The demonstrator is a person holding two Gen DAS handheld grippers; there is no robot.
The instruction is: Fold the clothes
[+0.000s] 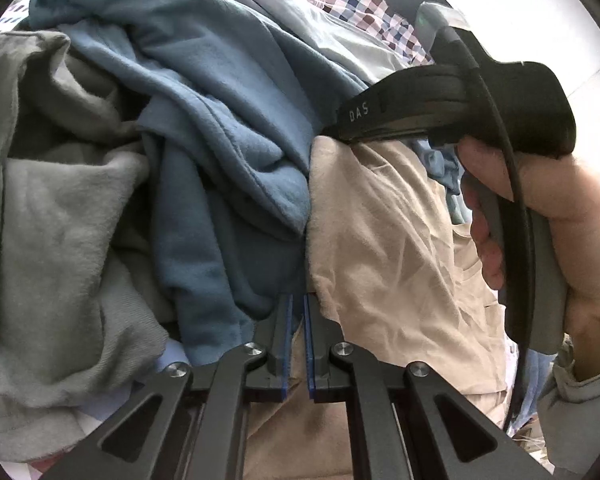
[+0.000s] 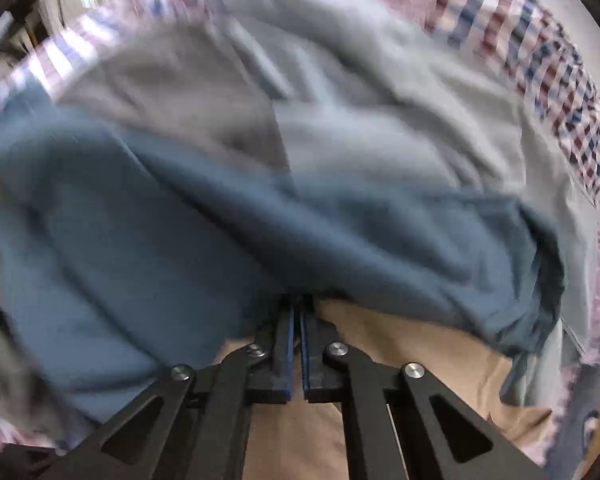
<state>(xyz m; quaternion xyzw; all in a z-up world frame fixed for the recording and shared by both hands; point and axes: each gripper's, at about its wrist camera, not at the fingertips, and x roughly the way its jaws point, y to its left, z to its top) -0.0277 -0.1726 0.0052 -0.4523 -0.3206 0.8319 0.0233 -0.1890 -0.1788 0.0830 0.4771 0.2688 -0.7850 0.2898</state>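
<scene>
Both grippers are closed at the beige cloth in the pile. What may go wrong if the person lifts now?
The blue garment lies partly on the beige cloth, so it may be dragged along. The left gripper and right gripper each seem to pinch only an edge, which may slip out.

My left gripper (image 1: 297, 312) is matt black plastic with shiny round metal rivets and thin blue rubbery pads. It pinches a beige cloth (image 1: 384, 248), matt, finely creased woven cotton. Beside it lie a blue garment (image 1: 220, 120), soft and fleecy, and a grey garment (image 1: 60, 220), brushed and fuzzy. A checked shirt (image 1: 380, 8) looks thin and smooth.
</scene>
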